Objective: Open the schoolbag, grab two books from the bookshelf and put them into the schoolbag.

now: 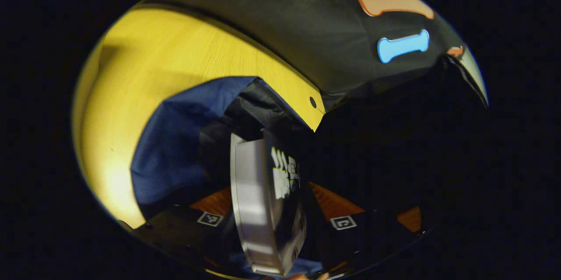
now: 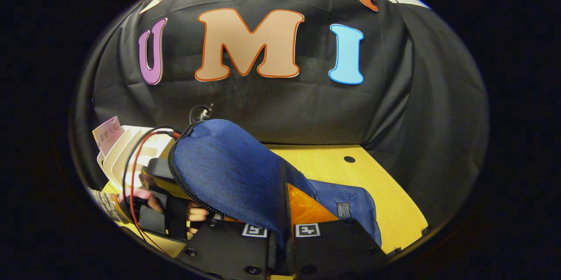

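Plainly left tool (image 1: 274,223) gripping book (image 1: 254,210) – right tool (image 2: 280,236) pinching schoolbag (image 2: 228,170) flap – interior dark.

The yellow wooden table (image 2: 372,175) stretches ahead of the right tongs and off to their right, with a small dark round hole (image 2: 349,159) in its top near the far edge. Black cloth (image 2: 307,109) hangs as the booth's wall straight behind that edge and folds round to the right. Seen from the left tongs, the table (image 1: 144,65) lies ahead and to the left, its corner carrying a like hole (image 1: 313,102), the cloth (image 1: 307,30) beyond.
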A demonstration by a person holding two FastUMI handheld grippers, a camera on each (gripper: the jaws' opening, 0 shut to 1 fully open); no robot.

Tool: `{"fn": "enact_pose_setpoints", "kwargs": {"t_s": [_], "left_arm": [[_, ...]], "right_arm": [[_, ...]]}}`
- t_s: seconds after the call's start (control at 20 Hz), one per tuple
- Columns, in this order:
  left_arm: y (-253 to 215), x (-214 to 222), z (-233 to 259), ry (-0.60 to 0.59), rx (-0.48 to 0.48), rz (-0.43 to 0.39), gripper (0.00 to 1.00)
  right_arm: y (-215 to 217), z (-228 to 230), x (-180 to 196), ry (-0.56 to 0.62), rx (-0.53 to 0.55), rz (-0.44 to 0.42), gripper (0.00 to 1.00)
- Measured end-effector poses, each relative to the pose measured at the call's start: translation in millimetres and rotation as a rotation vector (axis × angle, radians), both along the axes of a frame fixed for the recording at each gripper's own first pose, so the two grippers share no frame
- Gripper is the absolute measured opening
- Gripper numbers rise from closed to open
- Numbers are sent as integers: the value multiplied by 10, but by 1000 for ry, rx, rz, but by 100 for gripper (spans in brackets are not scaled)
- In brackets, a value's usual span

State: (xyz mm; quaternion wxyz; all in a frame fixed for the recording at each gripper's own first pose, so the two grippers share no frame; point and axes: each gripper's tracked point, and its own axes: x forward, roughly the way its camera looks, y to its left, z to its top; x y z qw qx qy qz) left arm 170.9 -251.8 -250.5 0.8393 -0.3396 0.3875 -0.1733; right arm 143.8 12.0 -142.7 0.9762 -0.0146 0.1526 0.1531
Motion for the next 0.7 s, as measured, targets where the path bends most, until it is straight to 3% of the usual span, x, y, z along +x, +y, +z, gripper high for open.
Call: {"fn": "enact_pose_setpoints", "kwargs": {"t_s": [0.05,0.15,0.2,0.35,0.4,0.5,0.7], "left_arm": [[-3,-8,45,-14,38,-2,75],[135,-84,128,-23,111,2,93],[195,-134,197,-35,148,2,90],[452,-168,470,-131,295,10,95],[560,-157,560,-166,347,4,89],[759,-247,711,-206,431,-10,95],[994,-521,1150,-244,453,18,94]], "right_arm": [[-17,-9,1,1,0,-4,10],[-21,-14,3,1,-3,-5,10],[-26,-13,1,0,-9,-4,10],[-37,-91,-34,11,-25,3,10],[-26,-89,-47,10,-26,6,10],[-20,-91,-61,7,-36,7,10],[-21,-114,-71,9,-41,4,10]]}}
